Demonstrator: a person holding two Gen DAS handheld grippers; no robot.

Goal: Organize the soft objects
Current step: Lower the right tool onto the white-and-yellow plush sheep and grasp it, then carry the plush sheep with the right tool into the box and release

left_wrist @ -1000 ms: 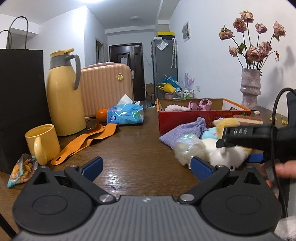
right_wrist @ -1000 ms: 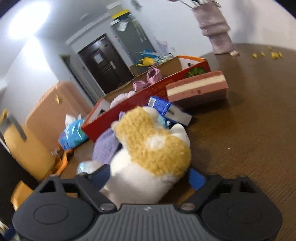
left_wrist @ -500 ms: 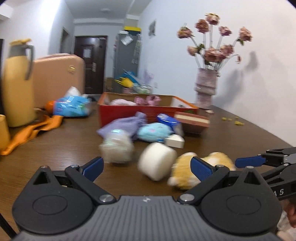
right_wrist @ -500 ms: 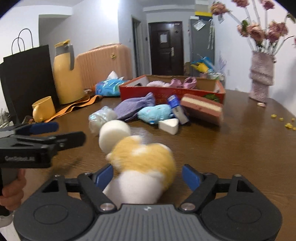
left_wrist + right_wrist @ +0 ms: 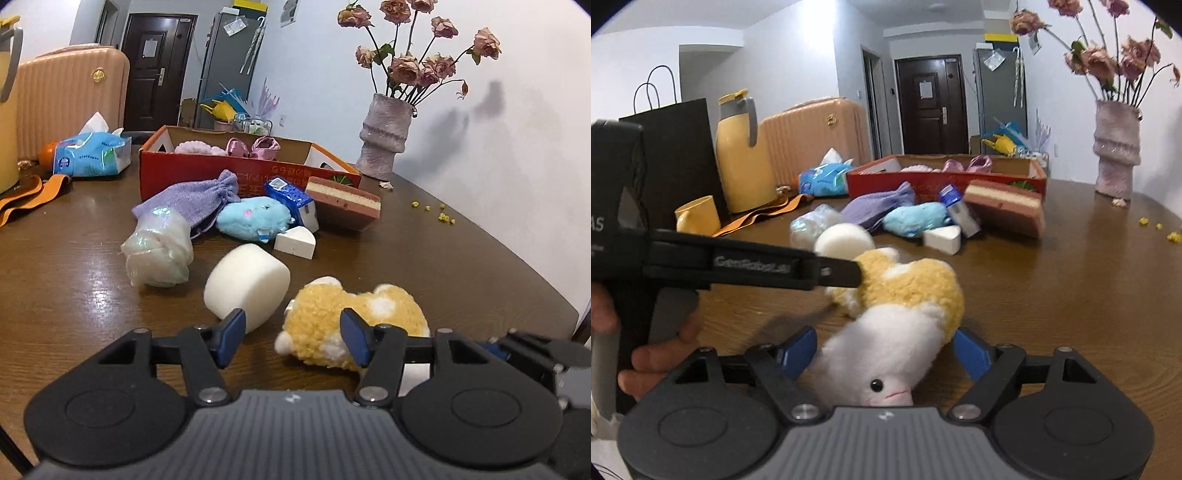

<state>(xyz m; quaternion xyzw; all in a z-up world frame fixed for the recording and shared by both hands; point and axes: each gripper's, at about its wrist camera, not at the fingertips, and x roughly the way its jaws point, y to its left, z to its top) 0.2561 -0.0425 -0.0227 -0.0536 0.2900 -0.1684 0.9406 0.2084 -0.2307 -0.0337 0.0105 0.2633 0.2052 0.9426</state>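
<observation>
A yellow and white plush toy [image 5: 908,284] lies on the brown table, its white body between the pads of my right gripper [image 5: 884,350], which is shut on it and closing slightly. My left gripper [image 5: 292,338] reaches in from the left, jaws closing around the toy's yellow end [image 5: 369,310]. Its right pad meets the fur; the left pad stands apart from it, in front of a white foam cylinder [image 5: 247,280]. Farther back, a red cardboard box [image 5: 207,173] holds pink soft things.
In front of the box lie a purple pouch [image 5: 192,199], blue plush [image 5: 255,218], wrapped bundle [image 5: 159,243], white wedge [image 5: 295,242] and cake-like sponge [image 5: 343,201]. A vase [image 5: 386,136] stands right; a thermos [image 5: 738,162], mug [image 5: 698,216] and black bag [image 5: 679,155] stand left.
The right gripper carried the plush toy from the pile to the near part of the table and rolled level. The left gripper swung right toward the toy and its jaws narrowed.
</observation>
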